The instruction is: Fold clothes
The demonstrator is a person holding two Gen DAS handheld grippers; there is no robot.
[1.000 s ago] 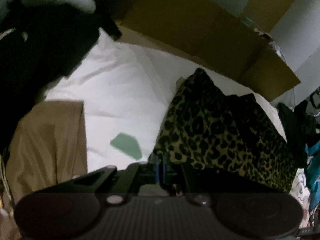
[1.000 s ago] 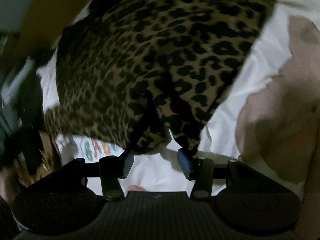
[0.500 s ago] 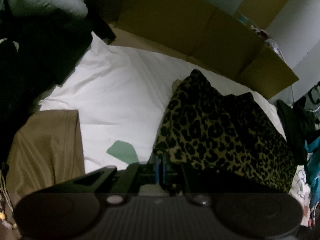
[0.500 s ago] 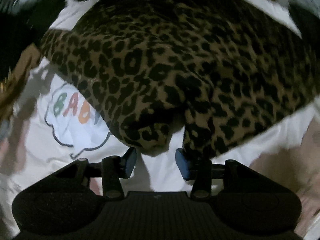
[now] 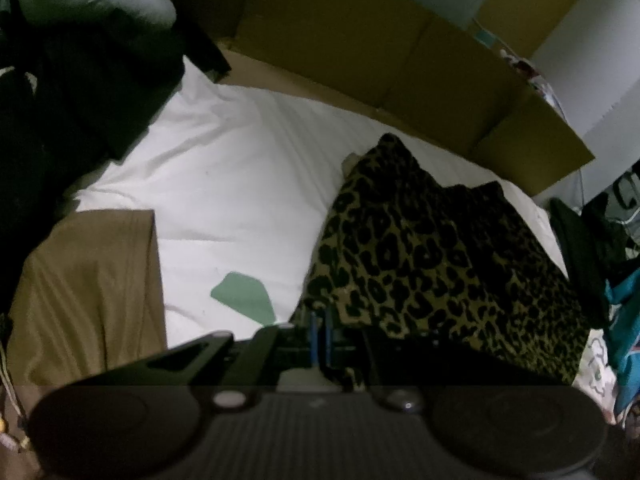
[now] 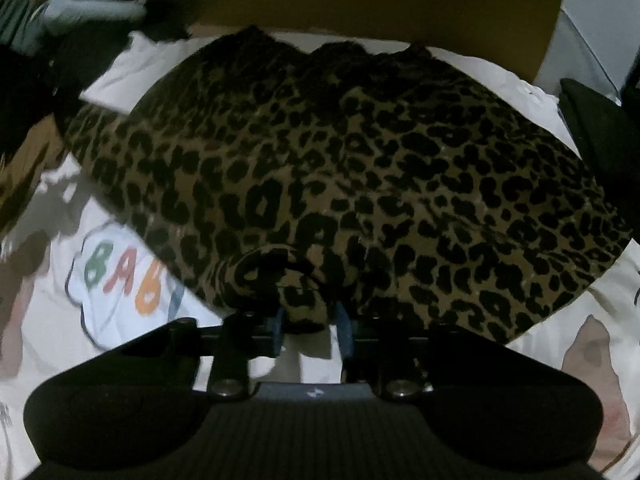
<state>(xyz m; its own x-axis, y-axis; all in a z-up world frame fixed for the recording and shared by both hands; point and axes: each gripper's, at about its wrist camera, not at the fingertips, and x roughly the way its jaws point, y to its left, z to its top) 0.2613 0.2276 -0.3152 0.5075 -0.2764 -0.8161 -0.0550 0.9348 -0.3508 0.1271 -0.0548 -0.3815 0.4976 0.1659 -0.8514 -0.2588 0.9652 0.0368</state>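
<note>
A leopard-print garment lies spread on the white bed sheet. My left gripper is shut on its near left corner, and a bit of the cloth pokes out below the blue pads. In the right wrist view the same garment fills the middle. My right gripper is closing its jaws on a bunched fold of the near hem. The cloth fills the gap and touches both blue pads.
A tan folded cloth lies at the left, with a green patch on the sheet beside it. Cardboard panels stand behind the bed. Dark clothes are piled at the right. A printed white cover lies under the garment.
The right gripper rolled level and slid along the hem, then narrowed its jaws onto a fold of the leopard cloth. The left gripper kept its grip and stayed still.
</note>
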